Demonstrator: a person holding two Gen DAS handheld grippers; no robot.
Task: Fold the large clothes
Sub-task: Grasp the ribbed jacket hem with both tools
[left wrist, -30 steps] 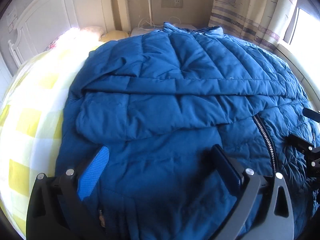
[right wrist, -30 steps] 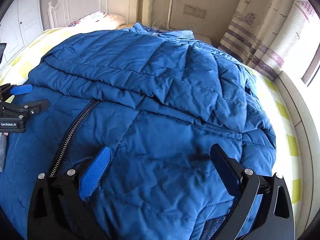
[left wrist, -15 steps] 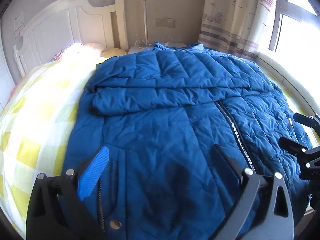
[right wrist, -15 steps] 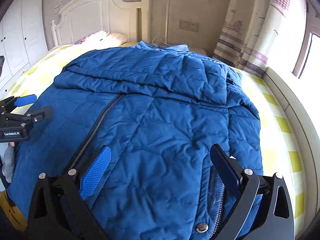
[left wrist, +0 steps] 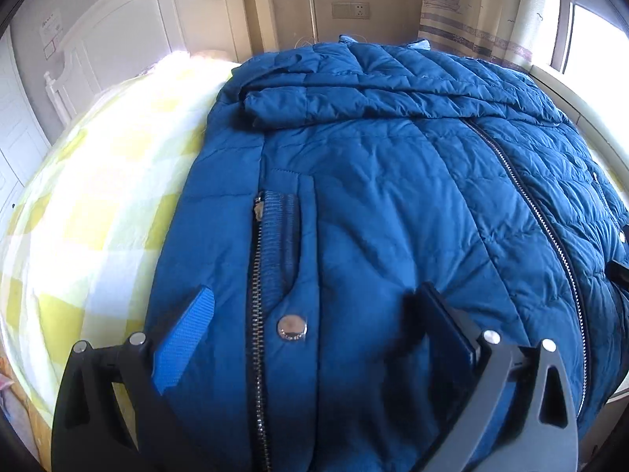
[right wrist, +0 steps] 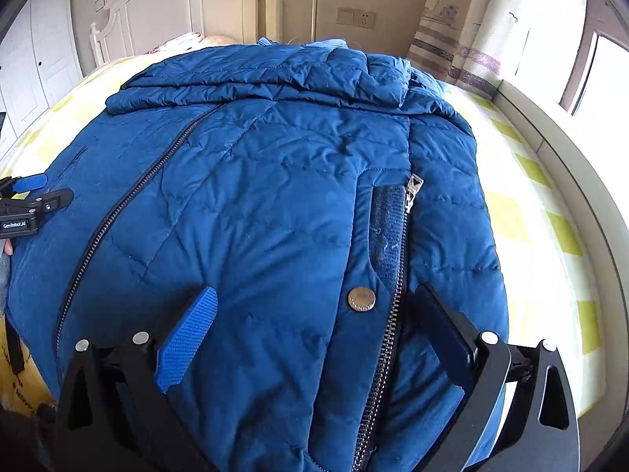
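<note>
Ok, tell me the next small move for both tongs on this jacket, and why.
Probably lower both and pinch the hem. The left tongs and right tongs hang open over the blue jacket, near its bottom edge by the pocket snaps, with the sleeves already folded across the chest, so folding the bottom upward looks next.

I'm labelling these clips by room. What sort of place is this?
A bedroom, most likely: the blue jacket lies on a bed with a yellow checked sheet, a white headboard behind it and a curtain by the window.
</note>
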